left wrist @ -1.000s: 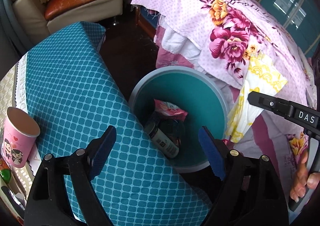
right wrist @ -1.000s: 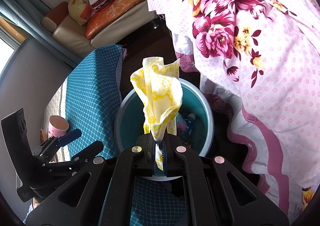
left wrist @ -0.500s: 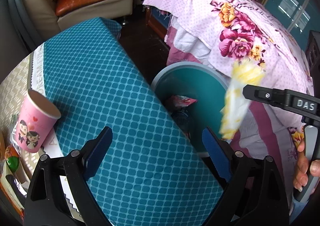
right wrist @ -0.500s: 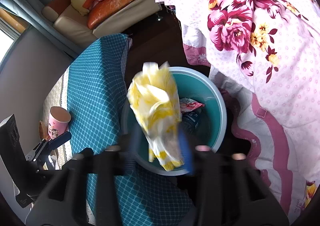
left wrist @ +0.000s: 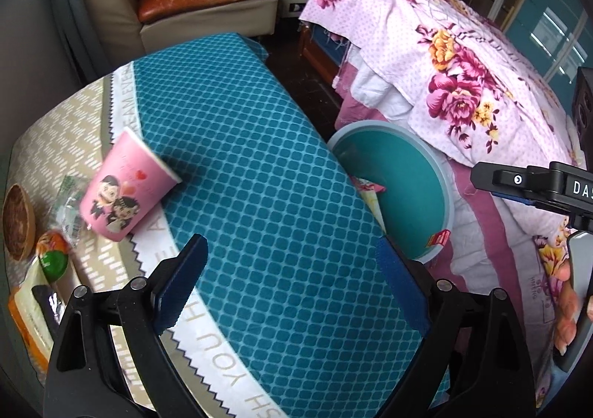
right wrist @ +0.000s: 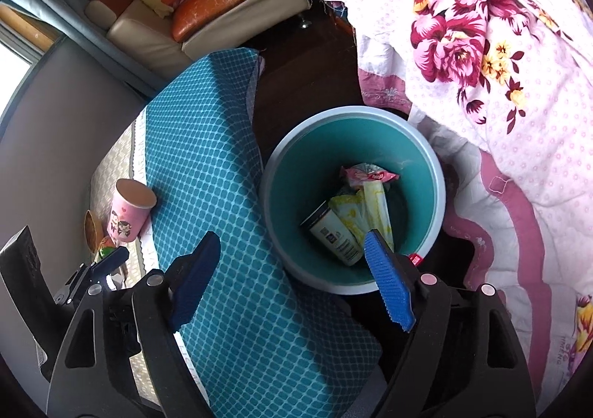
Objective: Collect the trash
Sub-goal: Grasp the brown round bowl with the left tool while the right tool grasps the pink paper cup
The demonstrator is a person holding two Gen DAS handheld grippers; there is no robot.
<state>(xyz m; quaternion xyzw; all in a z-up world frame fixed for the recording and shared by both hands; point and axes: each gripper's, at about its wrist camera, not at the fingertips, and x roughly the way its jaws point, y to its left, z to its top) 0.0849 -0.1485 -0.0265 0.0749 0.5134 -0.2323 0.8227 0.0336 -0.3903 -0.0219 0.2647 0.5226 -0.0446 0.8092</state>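
Far left of the table, on the beige strip of the cloth, several loose items lie together: a brown bowl, a clear crinkled wrapper, a small green and orange packet, and a pink paper cup, which stands upright in the right wrist view. In my judgement these are the pieces not yet collected, being the only loose litter on the table.

The left gripper hangs over the teal part of the cloth, jaws spread wide, holding nothing and touching nothing. It points toward the cup side, which suggests readiness for a further pick.

To the right, the bin stands on the floor between the table edge and the flowered bedspread, close enough for dropping items straight down. Inside lie a yellow and white wrapper, a pink packet and a labelled bottle.

The right gripper is above the bin's near rim, jaws wide apart, empty, clear of the contents.
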